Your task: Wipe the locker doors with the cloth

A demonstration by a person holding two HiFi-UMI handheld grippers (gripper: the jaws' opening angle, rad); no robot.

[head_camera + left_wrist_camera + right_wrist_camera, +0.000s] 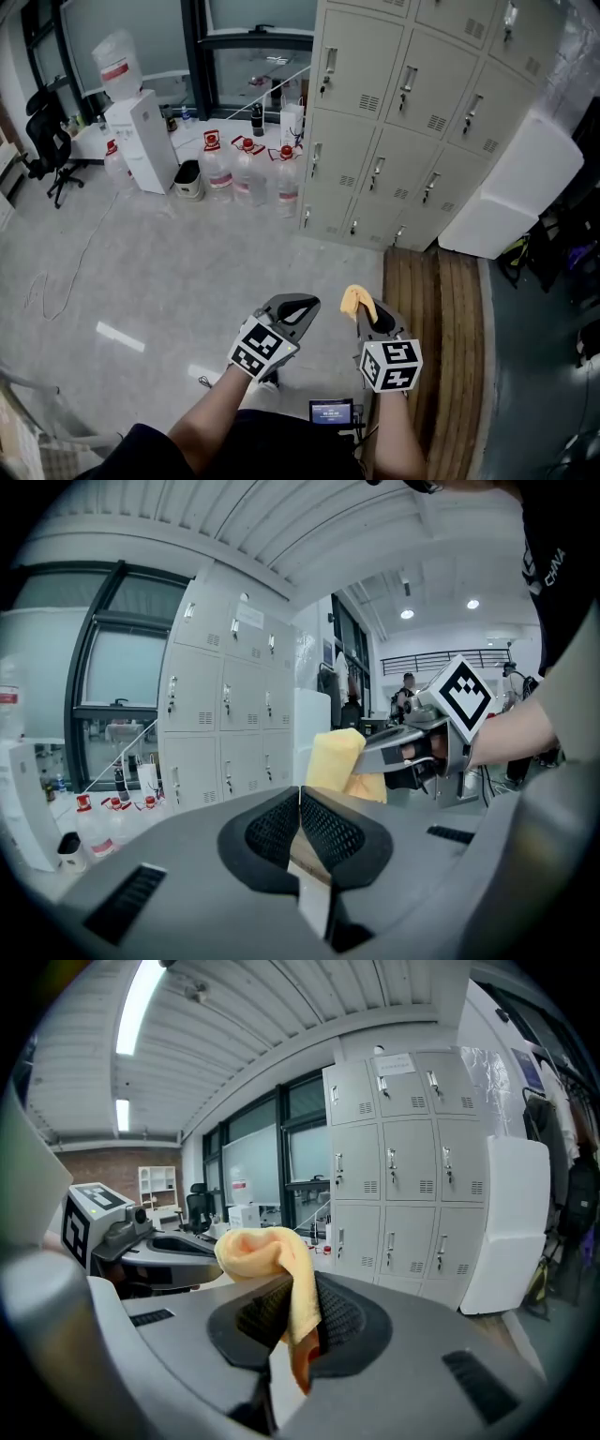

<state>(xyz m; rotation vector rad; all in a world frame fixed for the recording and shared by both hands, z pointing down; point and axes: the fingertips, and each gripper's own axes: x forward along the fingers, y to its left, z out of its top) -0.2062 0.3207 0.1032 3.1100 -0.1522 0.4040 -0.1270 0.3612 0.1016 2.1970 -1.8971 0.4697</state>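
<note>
A bank of grey locker doors (412,103) stands ahead and to the right, also in the left gripper view (225,714) and the right gripper view (394,1176). My right gripper (361,309) is shut on an orange-yellow cloth (354,300), which bunches above its pads (272,1260). The same cloth (342,761) shows in the left gripper view, just right of my left gripper. My left gripper (298,307) is shut with nothing in it, its pads (272,832) touching. Both grippers hang low, well short of the lockers.
Several large water bottles (248,173) and a white water dispenser (141,136) stand left of the lockers. A white panel (511,187) leans at the lockers' right end. Wooden boards (436,328) lie on the floor to the right. A black office chair (47,141) is far left.
</note>
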